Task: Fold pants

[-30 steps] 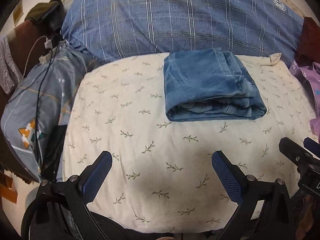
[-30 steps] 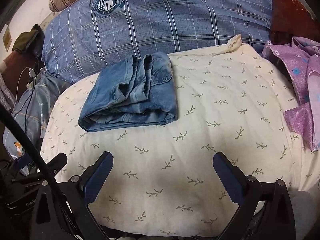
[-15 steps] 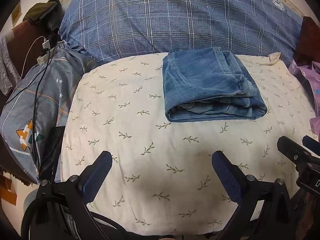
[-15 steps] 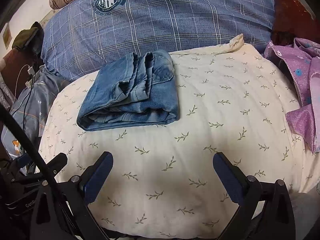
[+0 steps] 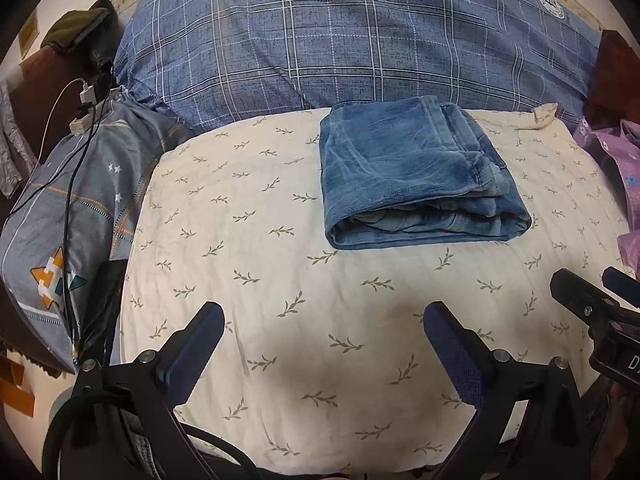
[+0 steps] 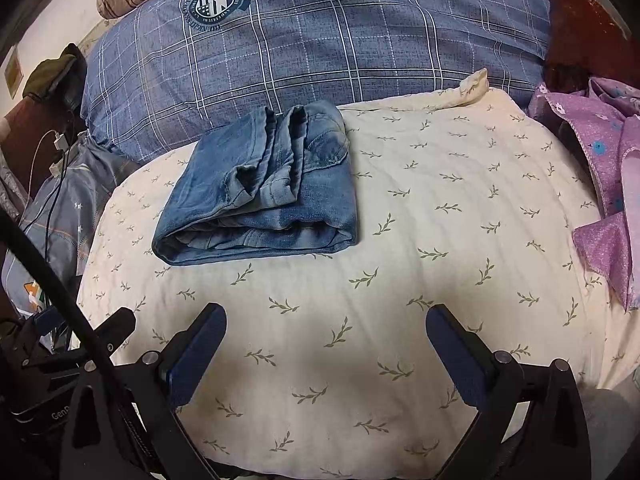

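Both grippers, left gripper (image 5: 322, 338) and right gripper (image 6: 326, 340), hang released and empty over the cream leaf-print quilt (image 5: 280, 280), well apart from the folded jeans (image 5: 408, 176) lying compact near the blue plaid pillow (image 5: 360, 48), suggesting folding is complete.

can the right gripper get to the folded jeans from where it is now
Probably yes. The right gripper is open and empty, and only bare cream bedding lies between it and the folded jeans, which sit ahead and to its left. Nothing blocks the way.
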Motion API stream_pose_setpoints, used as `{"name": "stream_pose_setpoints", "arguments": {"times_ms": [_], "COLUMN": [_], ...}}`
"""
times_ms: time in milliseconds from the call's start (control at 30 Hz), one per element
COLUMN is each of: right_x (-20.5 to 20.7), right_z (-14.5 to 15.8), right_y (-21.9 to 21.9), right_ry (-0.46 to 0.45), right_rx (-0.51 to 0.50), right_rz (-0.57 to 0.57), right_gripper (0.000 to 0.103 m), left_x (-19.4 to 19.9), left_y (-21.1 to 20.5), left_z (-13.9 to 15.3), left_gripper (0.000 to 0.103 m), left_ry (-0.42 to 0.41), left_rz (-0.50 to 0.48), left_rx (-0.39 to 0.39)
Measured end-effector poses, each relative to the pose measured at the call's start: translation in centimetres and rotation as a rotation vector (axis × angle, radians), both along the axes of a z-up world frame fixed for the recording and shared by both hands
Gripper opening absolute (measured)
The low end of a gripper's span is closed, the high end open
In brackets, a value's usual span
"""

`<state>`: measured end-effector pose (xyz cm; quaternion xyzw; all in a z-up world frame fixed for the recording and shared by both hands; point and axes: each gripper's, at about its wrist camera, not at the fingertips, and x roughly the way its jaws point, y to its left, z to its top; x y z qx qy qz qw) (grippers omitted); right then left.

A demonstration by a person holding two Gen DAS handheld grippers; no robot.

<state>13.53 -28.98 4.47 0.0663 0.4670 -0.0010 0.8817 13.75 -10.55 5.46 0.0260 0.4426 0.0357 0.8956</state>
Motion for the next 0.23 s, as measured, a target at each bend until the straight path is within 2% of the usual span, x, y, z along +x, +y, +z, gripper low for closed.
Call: {"name": "stream_pose_setpoints", "arguments": {"times_ms": [233], "right_x": [0.55], "right_z": [0.01], "right_y": [-0.20], "right_ry": [0.001], "right_rx": [0.000], "right_rz": [-0.003], "right_gripper": [0.101], "left_x": [0.54], "left_y": [0.04], "left_z": [0.19], "left_gripper": [0.098], "left_ry": [-0.004], "left_rz": [-0.014], "left_rx": [-0.022]}}
